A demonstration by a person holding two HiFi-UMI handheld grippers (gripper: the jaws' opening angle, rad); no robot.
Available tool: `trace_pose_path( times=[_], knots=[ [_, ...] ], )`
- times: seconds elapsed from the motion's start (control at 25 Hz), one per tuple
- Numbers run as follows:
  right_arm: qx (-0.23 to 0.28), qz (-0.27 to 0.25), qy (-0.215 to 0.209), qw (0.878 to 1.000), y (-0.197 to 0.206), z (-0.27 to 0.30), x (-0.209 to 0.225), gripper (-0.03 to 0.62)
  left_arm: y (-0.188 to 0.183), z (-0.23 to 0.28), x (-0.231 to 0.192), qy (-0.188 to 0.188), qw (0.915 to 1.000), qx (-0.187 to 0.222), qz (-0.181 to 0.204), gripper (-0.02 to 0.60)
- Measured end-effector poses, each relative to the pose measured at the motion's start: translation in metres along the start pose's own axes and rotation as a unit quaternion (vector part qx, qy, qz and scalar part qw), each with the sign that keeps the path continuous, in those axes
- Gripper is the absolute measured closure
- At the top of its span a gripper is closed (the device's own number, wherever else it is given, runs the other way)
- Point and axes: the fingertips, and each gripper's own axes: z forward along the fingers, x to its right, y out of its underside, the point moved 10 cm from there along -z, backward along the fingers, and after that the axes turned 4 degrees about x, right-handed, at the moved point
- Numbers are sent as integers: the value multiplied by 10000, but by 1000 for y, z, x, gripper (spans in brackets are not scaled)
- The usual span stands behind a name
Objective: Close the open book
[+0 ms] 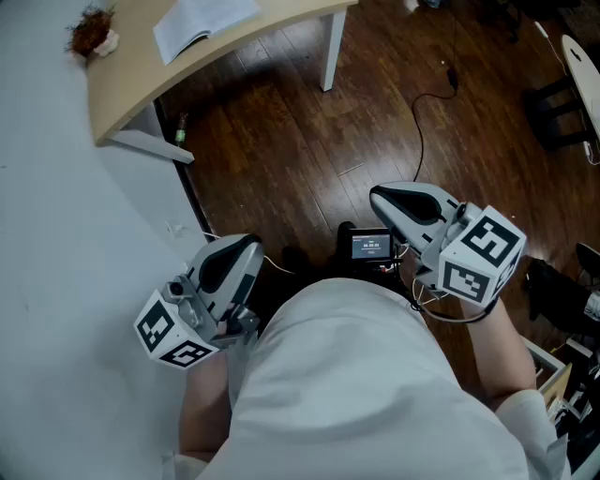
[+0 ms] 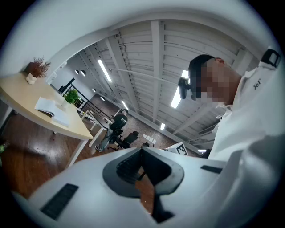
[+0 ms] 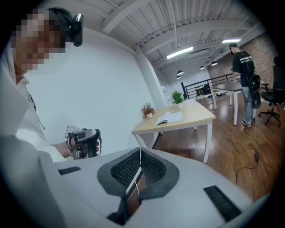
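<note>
Book (image 1: 202,23) lay open on the desk (image 1: 131,89), well apart from the left hand-held gripper (image 1: 242,251), whose jaws were pressed together on nothing. The right hand-held gripper (image 1: 389,201) was likewise closed and empty, over the wooden floor (image 1: 281,141).

Open floor (image 1: 300,131) before table (image 1: 131,84) with book (image 1: 202,23)

Head view: table (image 1: 131,89) and open book (image 1: 202,23) both run off the top edge, far parts out of frame. Book's print too small to read in any view. Dried plant (image 1: 91,34) at the table corner shows only as a reddish blur.
</note>
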Motion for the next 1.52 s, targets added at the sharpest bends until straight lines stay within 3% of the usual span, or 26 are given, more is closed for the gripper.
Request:
trace_pose_path(
  times=[0.84, 1.52],
  knots=[
    [-29, -32, 121, 9999, -1, 45, -44, 591, -18, -51, -26, 102, 9999, -82, 20, 584],
    [-73, -79, 142, 9998, -9, 69, -55, 591, -31, -68, -41, 85, 9999, -86, 45, 584]
  ],
)
